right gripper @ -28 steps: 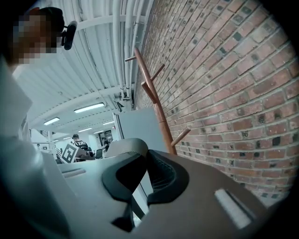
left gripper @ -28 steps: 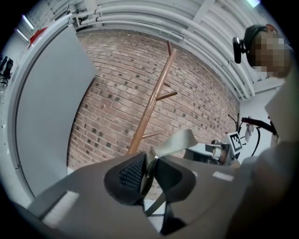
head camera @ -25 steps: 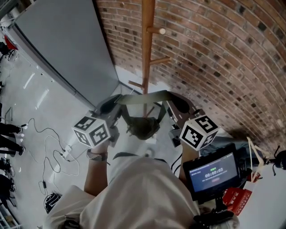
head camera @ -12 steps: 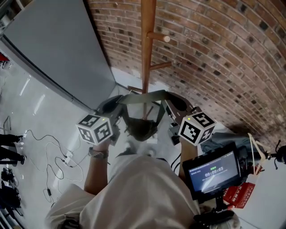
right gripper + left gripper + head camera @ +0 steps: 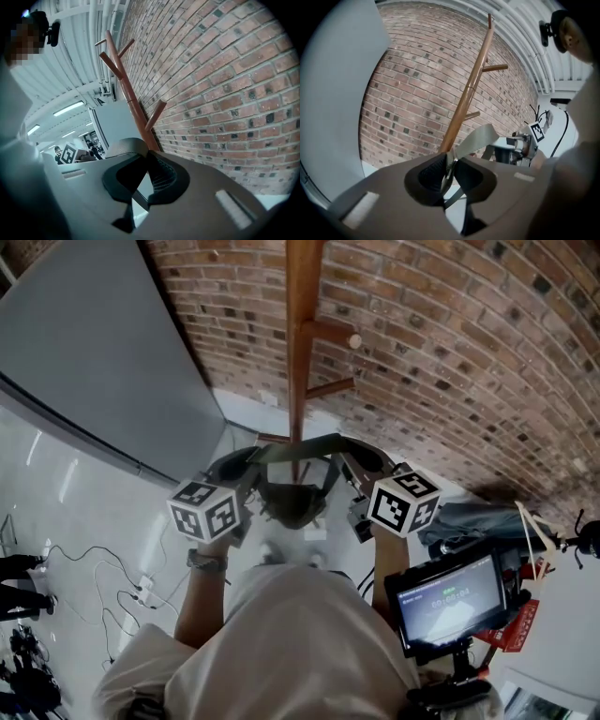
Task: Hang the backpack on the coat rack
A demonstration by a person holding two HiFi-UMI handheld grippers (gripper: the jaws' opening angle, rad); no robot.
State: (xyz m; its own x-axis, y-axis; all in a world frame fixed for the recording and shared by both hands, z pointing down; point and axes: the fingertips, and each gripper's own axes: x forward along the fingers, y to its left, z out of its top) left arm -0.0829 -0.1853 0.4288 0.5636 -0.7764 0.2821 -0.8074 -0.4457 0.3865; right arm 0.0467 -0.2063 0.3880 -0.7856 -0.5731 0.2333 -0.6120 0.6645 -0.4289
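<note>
Brick wall (image 5: 469,343), grey panel (image 5: 84,343) at L, floor cables (image 5: 142,584), lit monitor (image 5: 450,601)

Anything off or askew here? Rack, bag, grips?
Nothing stands out. The backpack hangs from its strap, which is stretched between the left gripper and right gripper, both clamped on it. The coat rack stands upright before the brick wall, its visible pegs bare. Loose cables on the floor are the only clutter.
</note>
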